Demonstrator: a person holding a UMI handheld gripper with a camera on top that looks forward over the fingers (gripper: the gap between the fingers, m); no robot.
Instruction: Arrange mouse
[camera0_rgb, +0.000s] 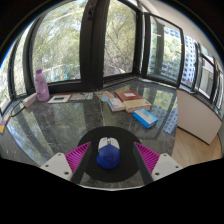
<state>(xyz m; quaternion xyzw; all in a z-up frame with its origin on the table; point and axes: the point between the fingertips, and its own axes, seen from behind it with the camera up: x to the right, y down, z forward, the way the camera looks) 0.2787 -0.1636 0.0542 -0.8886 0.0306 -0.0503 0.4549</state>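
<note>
Your claw (108, 157) is grasping the mouse (108, 154): the blue mouse sits between the two magenta pads (79, 157), and both look pressed against its sides, held above the near edge of the glossy counter (60, 125). Beyond the fingers you have one pink bottle (41, 85) standing upright near the windows, one blue box (145, 117) off to the right, and several books or papers (128, 98) lying flat mid-counter; their exact count is unclear.

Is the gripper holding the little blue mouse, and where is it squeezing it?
The blue mouse sits between the jaws of the gripper. I cannot tell whether the jaws press its sides or it just rests on the black mat.
</note>
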